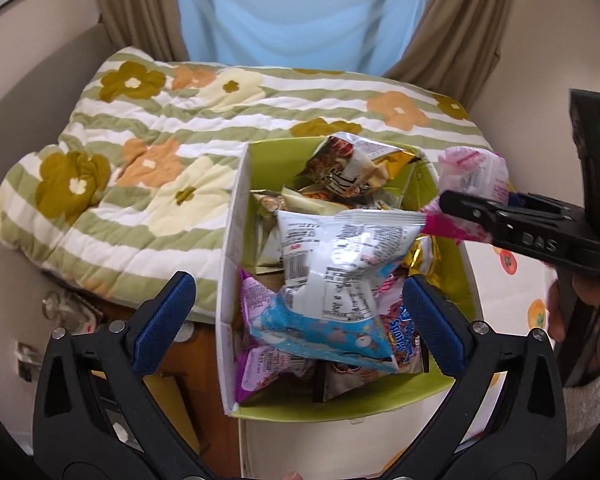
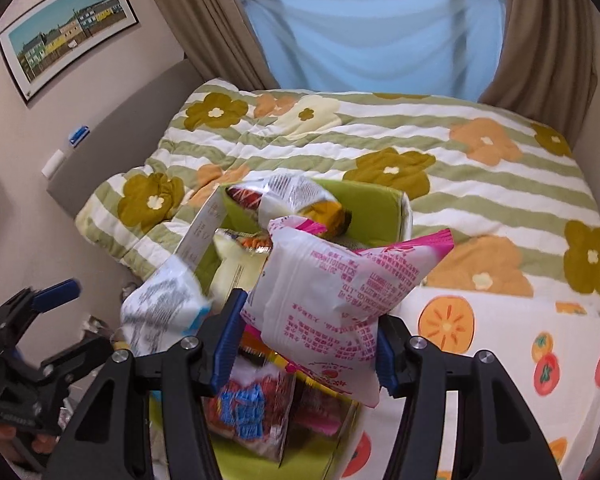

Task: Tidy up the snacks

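Observation:
A green storage box (image 1: pixel 452 390) with white outer walls stands on the bed edge, full of snack packets. A white and light-blue packet (image 1: pixel 332 276) lies on top of the pile; it looks blurred in the right wrist view (image 2: pixel 160 312). My left gripper (image 1: pixel 296 312) is open and empty, its blue pads on either side of that packet, above the box. My right gripper (image 2: pixel 304 332) is shut on a white packet with pink print (image 2: pixel 332 296) and holds it above the box (image 2: pixel 372 208). The same pink packet shows at the box's right edge in the left wrist view (image 1: pixel 476 176).
A quilt with green stripes and flowers (image 2: pixel 380 136) covers the bed behind the box. A sheet with orange fruit prints (image 2: pixel 500 352) lies to the right. Wooden floor and small clutter (image 1: pixel 72 312) lie left of the box. Curtains (image 2: pixel 380 32) hang at the back.

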Tool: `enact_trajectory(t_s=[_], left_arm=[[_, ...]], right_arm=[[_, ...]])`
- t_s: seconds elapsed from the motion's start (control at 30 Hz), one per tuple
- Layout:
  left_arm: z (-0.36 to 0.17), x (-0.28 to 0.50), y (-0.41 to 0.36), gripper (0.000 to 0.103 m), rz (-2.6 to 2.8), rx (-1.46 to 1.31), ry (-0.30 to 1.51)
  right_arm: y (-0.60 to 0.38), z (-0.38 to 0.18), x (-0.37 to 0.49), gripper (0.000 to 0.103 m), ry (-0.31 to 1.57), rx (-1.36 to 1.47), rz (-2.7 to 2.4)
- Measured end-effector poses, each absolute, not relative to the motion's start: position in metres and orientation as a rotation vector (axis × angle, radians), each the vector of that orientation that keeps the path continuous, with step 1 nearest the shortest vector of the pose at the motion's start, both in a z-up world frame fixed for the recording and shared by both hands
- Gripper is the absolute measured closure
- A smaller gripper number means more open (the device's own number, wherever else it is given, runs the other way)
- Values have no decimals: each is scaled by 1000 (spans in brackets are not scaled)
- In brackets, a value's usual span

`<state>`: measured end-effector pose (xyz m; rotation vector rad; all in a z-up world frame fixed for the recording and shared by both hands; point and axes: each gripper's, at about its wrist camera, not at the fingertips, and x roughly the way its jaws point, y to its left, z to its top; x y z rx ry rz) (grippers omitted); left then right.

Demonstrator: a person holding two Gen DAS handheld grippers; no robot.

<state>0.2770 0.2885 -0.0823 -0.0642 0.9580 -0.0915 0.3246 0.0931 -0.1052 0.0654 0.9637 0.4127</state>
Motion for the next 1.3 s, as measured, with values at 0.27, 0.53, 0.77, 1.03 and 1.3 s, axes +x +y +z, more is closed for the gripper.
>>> enact_trajectory(t_s=[0.27,0.53,0.77,1.03,1.3], left_arm=[[-86,265,298,1,-78,-70,946],[-91,247,296,1,-92,-59,943],[-65,215,279,1,-83,-38,882],[-4,150,229,1,-84,16,709],[23,63,180,1,-76,0,584]], right_arm=[[92,-99,327,1,891,99,347],[83,-88,292,1,848,115,295],[75,-70,255,1,807,115,297],[33,-24,189,1,692,106,278],[-20,17,80,1,550,53,163]])
